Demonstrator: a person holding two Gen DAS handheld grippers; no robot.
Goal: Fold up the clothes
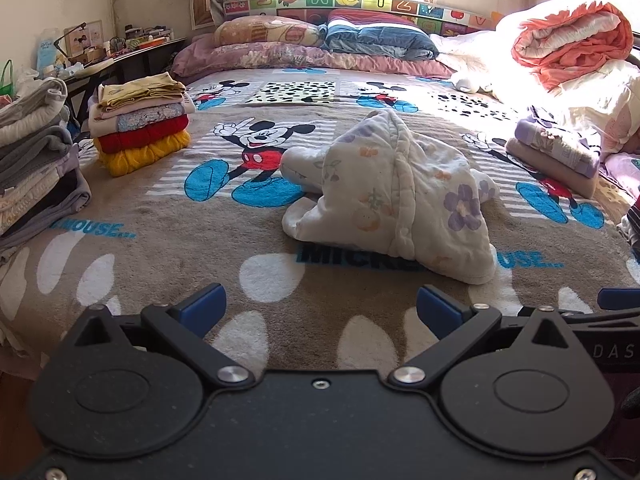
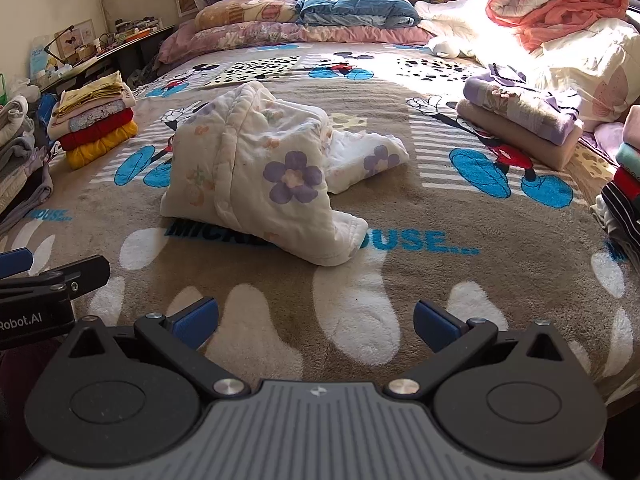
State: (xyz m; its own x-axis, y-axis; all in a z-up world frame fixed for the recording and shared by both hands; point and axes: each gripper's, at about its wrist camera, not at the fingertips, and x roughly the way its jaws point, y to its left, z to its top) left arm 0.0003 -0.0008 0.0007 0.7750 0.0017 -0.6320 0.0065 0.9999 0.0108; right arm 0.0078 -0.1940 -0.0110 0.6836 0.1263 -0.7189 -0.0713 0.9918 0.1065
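A white padded garment printed with purple flowers and small orange fruit lies crumpled in a loose, peaked heap in the middle of a bed. It rests on a brown cartoon-mouse blanket with blue lettering and white blotches, partly covering the lettering beneath it. In the right wrist view the same garment sits at about eleven o'clock from centre, with a flatter part trailing off toward three o'clock.

Nothing touches the garment. The left gripper hovers over the blanket at six o'clock of its view, its blue-padded fingers spread wide with only blanket between them. The right gripper is likewise spread wide and empty, just beside the left one.

Around the garment, well apart from it, are folded piles. At nine o'clock in the left view stands a stack of folded clothes, yellow at the bottom, then red, then paler pieces. Farther left is a grey pile. At three o'clock lies a purple-and-beige folded stack. At twelve o'clock pillows line the colourful headboard. At two o'clock sits a rolled orange-and-white quilt.
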